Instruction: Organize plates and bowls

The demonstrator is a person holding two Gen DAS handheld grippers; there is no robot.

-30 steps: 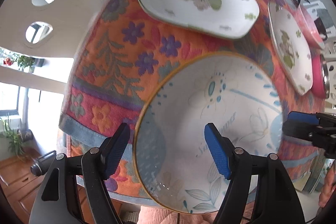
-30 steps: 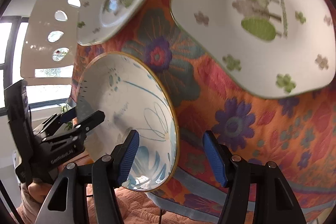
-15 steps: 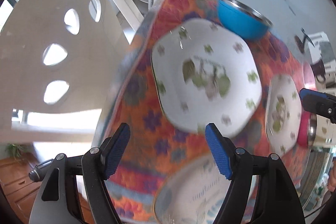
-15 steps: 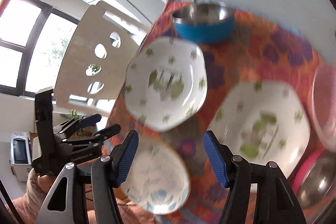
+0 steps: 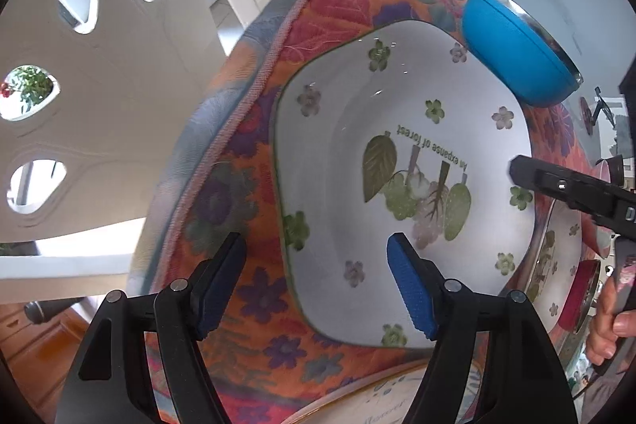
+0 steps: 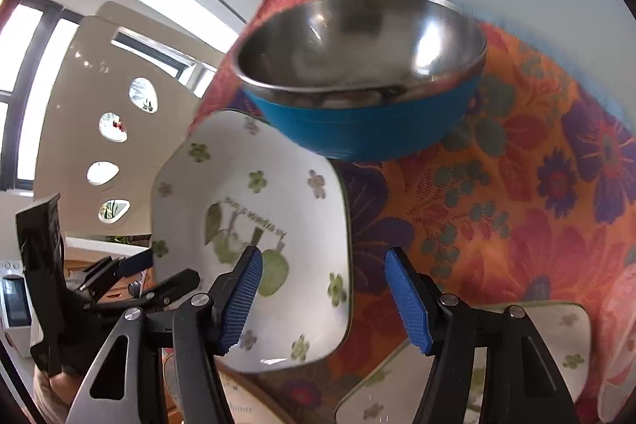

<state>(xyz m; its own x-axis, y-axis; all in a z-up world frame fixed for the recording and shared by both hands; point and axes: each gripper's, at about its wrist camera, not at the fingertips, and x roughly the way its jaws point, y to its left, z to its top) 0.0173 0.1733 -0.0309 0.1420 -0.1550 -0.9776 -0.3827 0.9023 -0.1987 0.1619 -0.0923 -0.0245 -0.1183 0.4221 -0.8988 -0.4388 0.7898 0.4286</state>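
**Hovering over the plates with both grippers spread**

Hanging above the table, the left gripper [image 5: 316, 289] is standing with its blue-padded fingers spread and nothing between them — one finger is lying over the flowered cloth [image 5: 254, 153], the other over the near edge of a white square plate [image 5: 401, 185] printed with green leaves and small flowers. That plate is lying flat on the cloth near its hemmed left border. Just beyond its far corner, a blue bowl [image 5: 512, 54] with a steel lining is sitting upright on the cloth.

The right gripper [image 6: 322, 299] is likewise standing apart and gripping nothing; its left finger is showing over the same square plate [image 6: 254, 225], its right finger over bare cloth [image 6: 516, 193]. The blue bowl [image 6: 357, 82] is filling the top of this view, blurred. A second square plate [image 6: 572, 336] is peeking out at the lower right, behind the right finger's arm.

At the bottom of the left view, the gold rim of a round bowl [image 5: 381, 400] is just showing. White chair backs [image 5: 79, 74] with oval cut-outs are standing beside the table.
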